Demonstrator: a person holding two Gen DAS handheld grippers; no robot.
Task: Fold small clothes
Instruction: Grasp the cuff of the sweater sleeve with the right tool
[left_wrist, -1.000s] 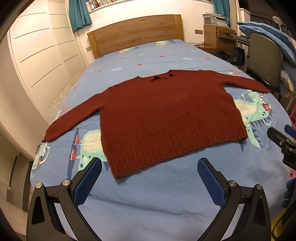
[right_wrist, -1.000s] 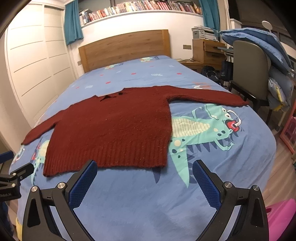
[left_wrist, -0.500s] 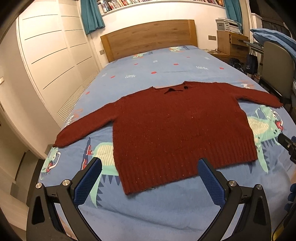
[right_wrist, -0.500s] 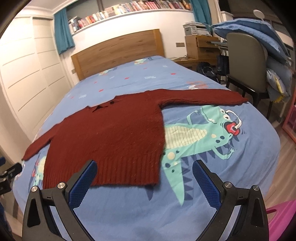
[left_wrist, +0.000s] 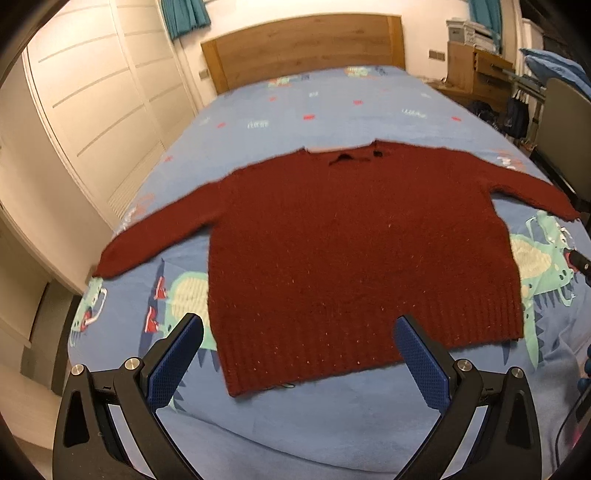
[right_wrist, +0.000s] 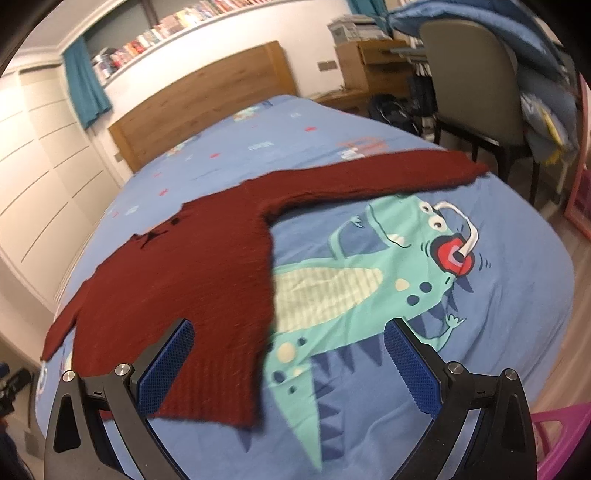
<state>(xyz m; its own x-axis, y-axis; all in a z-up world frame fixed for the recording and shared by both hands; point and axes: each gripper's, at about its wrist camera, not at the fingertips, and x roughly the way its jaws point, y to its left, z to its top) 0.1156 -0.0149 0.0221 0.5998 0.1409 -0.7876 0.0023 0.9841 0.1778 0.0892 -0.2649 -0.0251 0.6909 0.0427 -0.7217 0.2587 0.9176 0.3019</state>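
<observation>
A dark red knitted sweater lies flat on the blue dinosaur-print bed cover, collar toward the headboard, both sleeves spread out to the sides. My left gripper is open just above the sweater's ribbed hem, nothing between its blue pads. In the right wrist view the sweater fills the left half, its right sleeve reaching toward the bed's edge. My right gripper stands open over the sweater's lower right corner and the green dinosaur print, holding nothing.
A wooden headboard stands at the far end. White wardrobe doors line the left side. A grey chair with blue bedding piled on it and a wooden desk stand at the right. A pink bin sits at the lower right.
Both grippers have moved forward toward the sweater, which now looks larger. The right view has swung and tilted to the right. The sweater has not moved.
</observation>
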